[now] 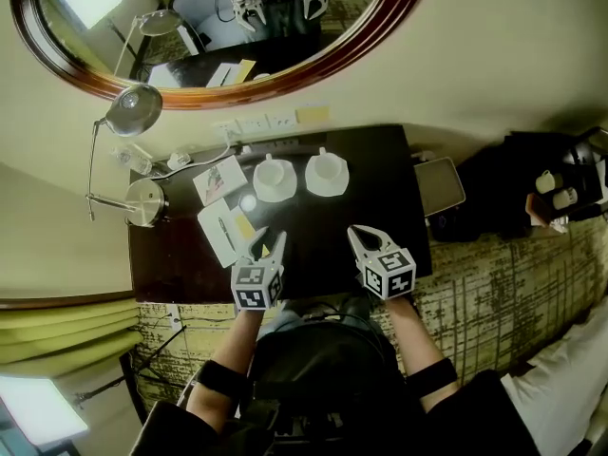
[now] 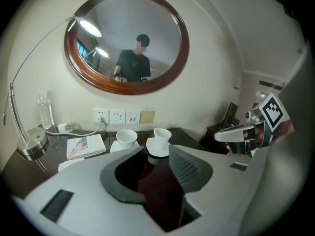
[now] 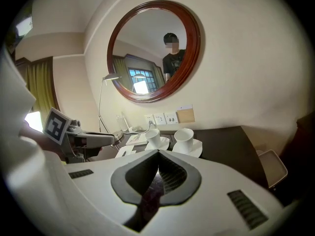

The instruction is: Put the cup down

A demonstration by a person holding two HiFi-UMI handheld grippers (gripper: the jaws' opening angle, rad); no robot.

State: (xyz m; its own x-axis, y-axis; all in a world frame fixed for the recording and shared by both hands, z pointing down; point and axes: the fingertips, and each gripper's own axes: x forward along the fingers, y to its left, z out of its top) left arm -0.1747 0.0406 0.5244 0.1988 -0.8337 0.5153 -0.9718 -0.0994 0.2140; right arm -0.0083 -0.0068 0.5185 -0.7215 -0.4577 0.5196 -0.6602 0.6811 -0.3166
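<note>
Hotel room, by the look of it: desk corner.
Dark desk (image 1: 318, 245) carries two white cups (image 1: 274, 177) on saucers, brochures (image 1: 218, 180), a lamp (image 1: 134, 110) at its left end; oval wood-framed mirror (image 1: 285, 80) and wall sockets (image 1: 255, 123) behind it; patterned carpet (image 1: 494, 283) beside it.

Front of desk (image 1: 318, 218) bare; cups (image 1: 274, 178), papers (image 1: 224, 228), lamp (image 1: 133, 110) crowd the back

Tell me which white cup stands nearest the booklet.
The left cup, right beside the booklet; the right cup stands on its far side.

Mirror (image 1: 218, 36), upper part beyond the head view's top edge; booklet (image 1: 219, 180), print too small.
</note>
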